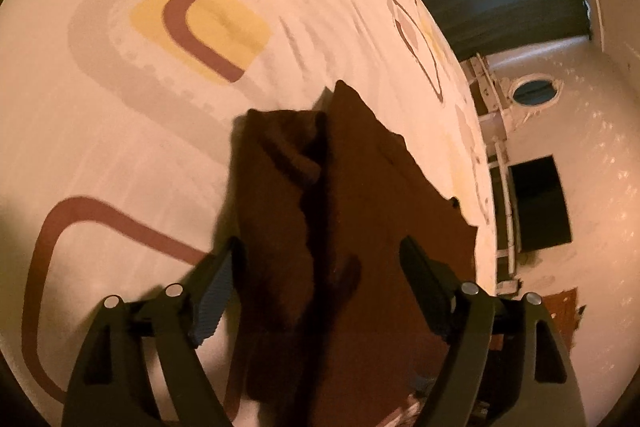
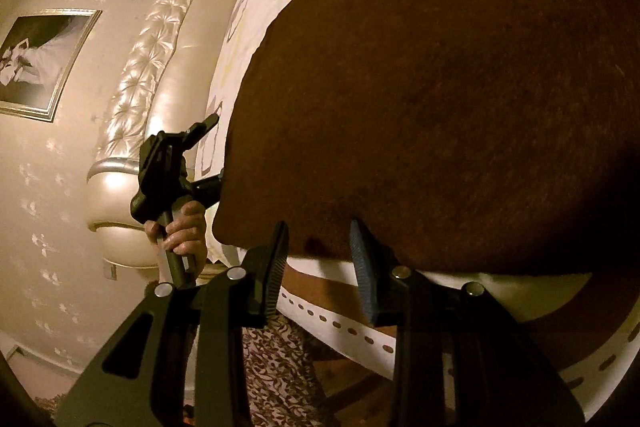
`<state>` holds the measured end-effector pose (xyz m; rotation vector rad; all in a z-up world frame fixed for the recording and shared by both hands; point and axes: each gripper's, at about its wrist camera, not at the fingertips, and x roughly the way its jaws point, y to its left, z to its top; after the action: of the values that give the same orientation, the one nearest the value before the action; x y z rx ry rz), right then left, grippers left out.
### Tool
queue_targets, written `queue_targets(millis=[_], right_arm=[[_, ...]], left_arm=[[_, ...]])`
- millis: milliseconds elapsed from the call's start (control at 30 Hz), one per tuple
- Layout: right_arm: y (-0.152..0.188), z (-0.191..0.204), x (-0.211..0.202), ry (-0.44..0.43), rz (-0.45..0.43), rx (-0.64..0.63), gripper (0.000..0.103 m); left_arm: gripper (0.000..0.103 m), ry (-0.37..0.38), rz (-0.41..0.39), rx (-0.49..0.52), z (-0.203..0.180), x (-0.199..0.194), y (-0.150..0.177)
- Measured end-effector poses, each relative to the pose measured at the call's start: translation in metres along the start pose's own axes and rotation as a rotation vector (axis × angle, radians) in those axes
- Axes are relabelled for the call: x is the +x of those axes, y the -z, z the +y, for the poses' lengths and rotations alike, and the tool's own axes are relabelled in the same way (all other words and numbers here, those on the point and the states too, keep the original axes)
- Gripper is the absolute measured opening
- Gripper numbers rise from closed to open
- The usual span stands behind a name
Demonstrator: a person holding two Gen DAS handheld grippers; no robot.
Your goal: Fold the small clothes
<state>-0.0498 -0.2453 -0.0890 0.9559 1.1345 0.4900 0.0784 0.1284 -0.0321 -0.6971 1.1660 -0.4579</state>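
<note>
Left tool (image 1: pixel 320 267) gapes wide over the brown cloth (image 1: pixel 360 207), gripping nothing; right tool (image 2: pixel 320 247) stands open at the cloth's near hem, unclamped. Cloth lies on the bed (image 1: pixel 100 107), bunched at 11 o'clock. Likely next: pinch edges, fold over.

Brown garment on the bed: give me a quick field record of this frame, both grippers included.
garment: brown cloth, rumpled, a fold ridge running along it
surface: patterned white bedsheet
left gripper: open, fingers either side of the cloth, not closed on it
right gripper: open, at the cloth's near edge, no grip visible
cross view: left gripper seen from right wrist, held by a hand
background: tufted headboard, framed picture
fold state: not yet folded
</note>
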Motion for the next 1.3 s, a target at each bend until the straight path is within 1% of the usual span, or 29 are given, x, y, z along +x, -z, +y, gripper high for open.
queue_targets(millis=[33,100,167,200,267,333,400,433,500,633,767,867,967,1067,1200,1300], right_arm=[[0.001,-0.001,0.000,0.000,-0.001,-0.002,0.032],[-0.001,-0.001,0.001,-0.005,-0.003,0.000,0.032],[0.000,-0.002,0.001,-0.008,-0.007,0.004,0.032],[0.000,-0.001,0.002,-0.008,-0.008,0.003,0.032],[0.000,0.000,0.003,-0.007,-0.012,0.001,0.032],[0.001,0.001,0.003,-0.003,-0.016,-0.002,0.032],[0.003,0.001,0.002,0.001,-0.020,-0.004,0.032],[0.003,0.002,0.002,0.003,-0.022,-0.004,0.032],[0.004,0.002,0.002,0.007,-0.030,-0.004,0.032],[0.006,0.004,0.003,0.014,-0.038,-0.009,0.032],[0.006,0.003,0.003,0.012,-0.043,-0.008,0.032],[0.007,0.002,0.003,0.012,-0.043,-0.009,0.032],[0.006,0.000,0.002,0.008,-0.040,-0.004,0.031],[0.005,-0.002,0.003,-0.002,-0.033,0.007,0.031],[0.004,-0.004,0.001,-0.027,-0.025,0.016,0.031],[0.003,-0.006,0.000,-0.047,-0.018,0.023,0.031]], left_arm=[[0.078,-0.014,0.002,0.016,-0.002,0.001,0.001],[0.073,-0.038,0.007,0.041,-0.005,0.001,0.000],[0.058,-0.062,0.011,0.050,-0.004,0.002,0.000],[0.054,-0.069,0.016,0.048,-0.004,0.002,-0.001],[0.043,-0.077,0.026,0.047,-0.005,0.004,-0.002],[0.034,-0.084,0.051,0.055,-0.010,0.011,-0.001],[0.019,-0.087,0.080,0.074,-0.018,0.018,0.001],[0.016,-0.096,0.101,0.084,-0.023,0.023,0.002],[0.014,-0.134,0.097,0.104,-0.032,0.024,0.002],[0.013,-0.117,0.081,0.117,-0.051,0.012,-0.002],[0.013,-0.113,0.078,0.149,-0.082,0.002,-0.003],[0.013,-0.112,0.085,0.172,-0.113,0.001,-0.001],[0.013,-0.123,0.087,0.216,-0.144,0.007,0.006],[0.013,-0.117,0.091,0.243,-0.169,0.016,0.014],[0.013,-0.118,0.100,0.295,-0.206,0.036,0.029],[0.013,-0.125,0.113,0.306,-0.226,0.053,0.039]])
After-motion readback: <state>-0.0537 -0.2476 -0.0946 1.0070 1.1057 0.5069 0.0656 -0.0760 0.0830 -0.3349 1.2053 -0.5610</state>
